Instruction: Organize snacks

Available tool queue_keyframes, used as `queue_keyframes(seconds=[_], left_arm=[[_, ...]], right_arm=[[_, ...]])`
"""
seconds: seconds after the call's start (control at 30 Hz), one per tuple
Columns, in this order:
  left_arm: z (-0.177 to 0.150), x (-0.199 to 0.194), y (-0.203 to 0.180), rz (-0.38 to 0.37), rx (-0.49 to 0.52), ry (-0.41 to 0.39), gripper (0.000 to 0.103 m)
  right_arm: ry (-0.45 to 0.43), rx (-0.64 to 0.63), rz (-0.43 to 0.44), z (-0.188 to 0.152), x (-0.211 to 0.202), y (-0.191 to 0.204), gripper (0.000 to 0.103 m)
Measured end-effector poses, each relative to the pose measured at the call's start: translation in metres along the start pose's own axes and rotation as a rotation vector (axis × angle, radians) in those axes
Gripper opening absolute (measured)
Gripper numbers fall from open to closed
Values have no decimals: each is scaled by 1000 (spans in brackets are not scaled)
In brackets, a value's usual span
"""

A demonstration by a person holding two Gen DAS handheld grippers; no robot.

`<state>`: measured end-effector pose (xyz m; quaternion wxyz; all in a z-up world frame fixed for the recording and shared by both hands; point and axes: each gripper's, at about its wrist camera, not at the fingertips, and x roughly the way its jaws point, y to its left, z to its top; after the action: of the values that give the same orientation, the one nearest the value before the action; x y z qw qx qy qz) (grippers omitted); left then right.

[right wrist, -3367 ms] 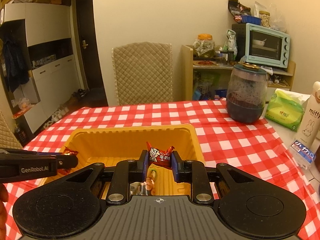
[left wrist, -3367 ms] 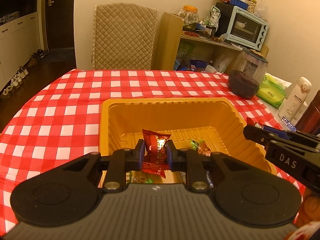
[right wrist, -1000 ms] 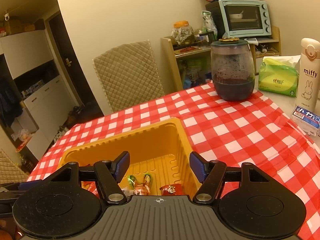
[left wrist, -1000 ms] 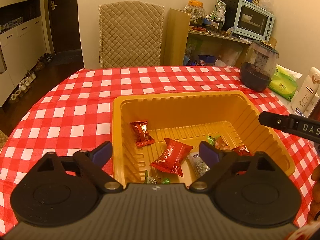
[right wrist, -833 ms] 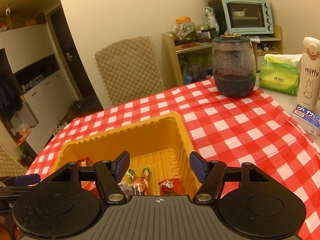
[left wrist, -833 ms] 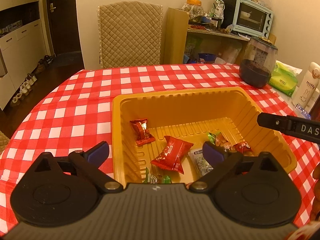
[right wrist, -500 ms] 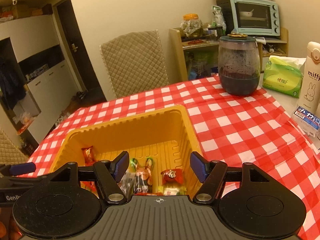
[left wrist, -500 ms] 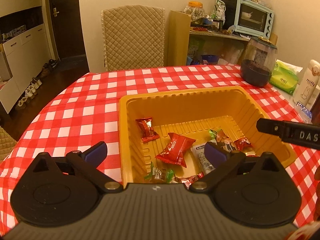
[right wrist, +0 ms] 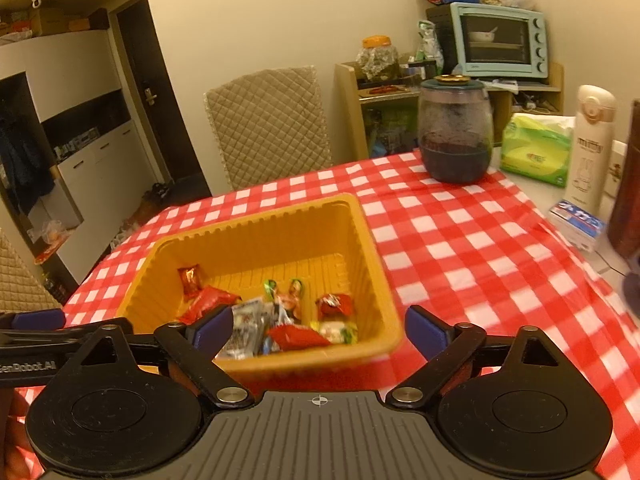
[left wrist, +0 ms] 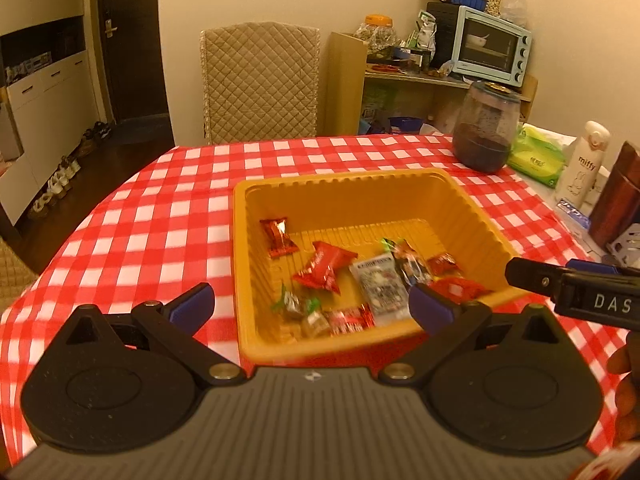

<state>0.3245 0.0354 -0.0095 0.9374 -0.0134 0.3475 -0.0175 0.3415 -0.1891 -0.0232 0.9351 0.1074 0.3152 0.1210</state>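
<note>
Both your grippers hang empty: the left gripper (left wrist: 310,307) gapes wide, the right gripper (right wrist: 318,330) has just been opening. The snacks (left wrist: 372,276) lie in the yellow tray (left wrist: 340,178) at twelve o'clock. Next, probably seek loose packets.

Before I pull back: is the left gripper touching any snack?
Apart. Left wrist view shows the left gripper open, fingers short of the yellow tray, nothing between them.

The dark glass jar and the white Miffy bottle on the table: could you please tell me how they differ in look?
The dark glass jar is squat, rounded and see-through, dark inside; the white Miffy bottle is slim, taller and opaque. The jar stands on the checked cloth, the bottle beyond its edge. Both stand upright.
</note>
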Motion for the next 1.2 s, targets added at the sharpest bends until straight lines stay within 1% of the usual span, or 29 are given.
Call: queue_keyframes(seconds=[0.13, 0.23, 0.4, 0.53, 0.7, 0.93, 1.2], left_arm=[[-14, -30, -3, 15, -26, -14, 102], [-28, -50, -9, 34, -27, -22, 102], [-48, -85, -11, 40, -62, -20, 102], [-60, -115, -14, 49, -68, -26, 102], [-75, -152, -15, 80, -69, -31, 102], [-97, -197, -29, 97, -66, -17, 103], [-111, -235, -43, 122, -100, -20, 103]], right_arm=[[-9, 21, -6, -10, -25, -3, 95], [-4, 9, 0, -20, -43, 0, 95], [-10, -3, 6, -37, -77, 4, 95], [8, -20, -1, -47, -103, 5, 95], [50, -26, -5, -56, -137, 6, 95], [102, -85, 16, -71, -182, 22, 95], [96, -116, 16, -83, -225, 32, 95]])
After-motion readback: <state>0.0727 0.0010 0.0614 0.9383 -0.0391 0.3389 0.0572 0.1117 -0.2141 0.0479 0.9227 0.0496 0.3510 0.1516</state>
